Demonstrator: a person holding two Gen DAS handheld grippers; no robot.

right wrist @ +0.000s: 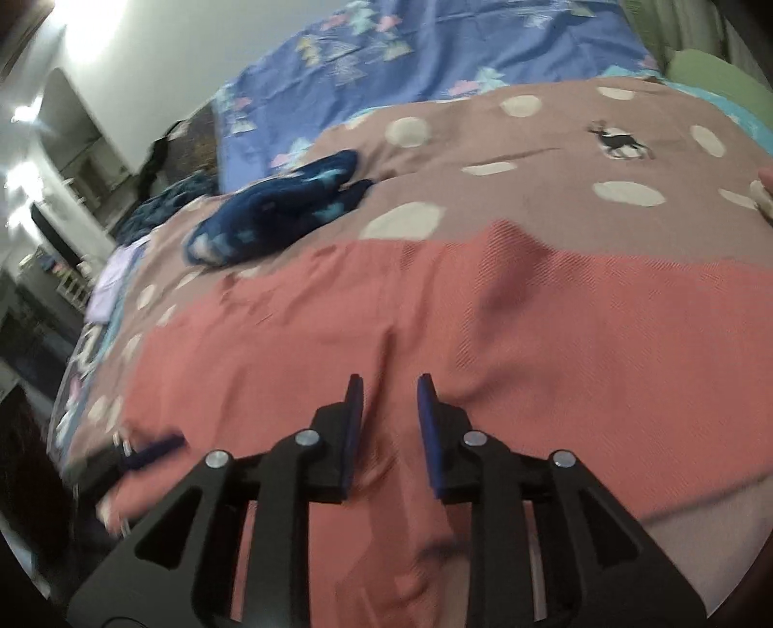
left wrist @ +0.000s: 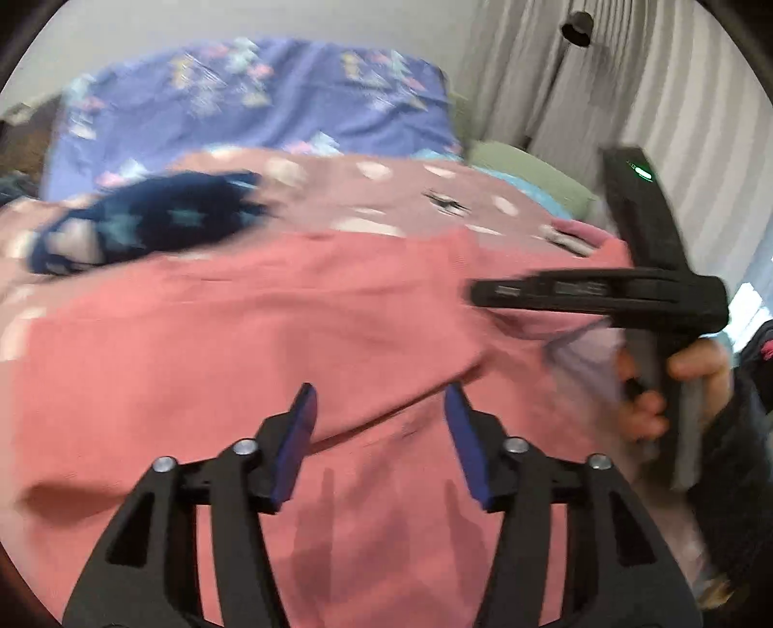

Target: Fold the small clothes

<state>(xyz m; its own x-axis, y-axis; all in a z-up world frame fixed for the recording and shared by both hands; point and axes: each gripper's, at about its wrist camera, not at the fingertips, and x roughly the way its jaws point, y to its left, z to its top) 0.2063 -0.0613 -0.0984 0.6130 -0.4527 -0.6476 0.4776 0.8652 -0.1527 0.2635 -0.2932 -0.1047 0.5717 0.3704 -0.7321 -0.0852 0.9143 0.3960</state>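
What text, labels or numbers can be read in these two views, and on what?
None legible.
Right gripper: pale label patches on its black side, too blurred to read.
Blanket: dots and a small dog figure, no words.
Coral garment, navy garment: no print readable.

Home bedroom. A bed takes up most of both views, covered by a brown bedspread (right wrist: 555, 145) with pale dots and a small dog motif. At its far edge lies a blue-purple patterned sheet (left wrist: 251, 106), against a plain white wall (left wrist: 290, 24). Grey pleated curtains (left wrist: 652, 87) hang at the bed's right side, beside a green pillow (left wrist: 522, 169). Loose clothes lie on the spread: a salmon-pink garment (right wrist: 435, 314) and a navy star-print piece (right wrist: 275, 212). Off the left edge, dim shelving and clutter, blurred.
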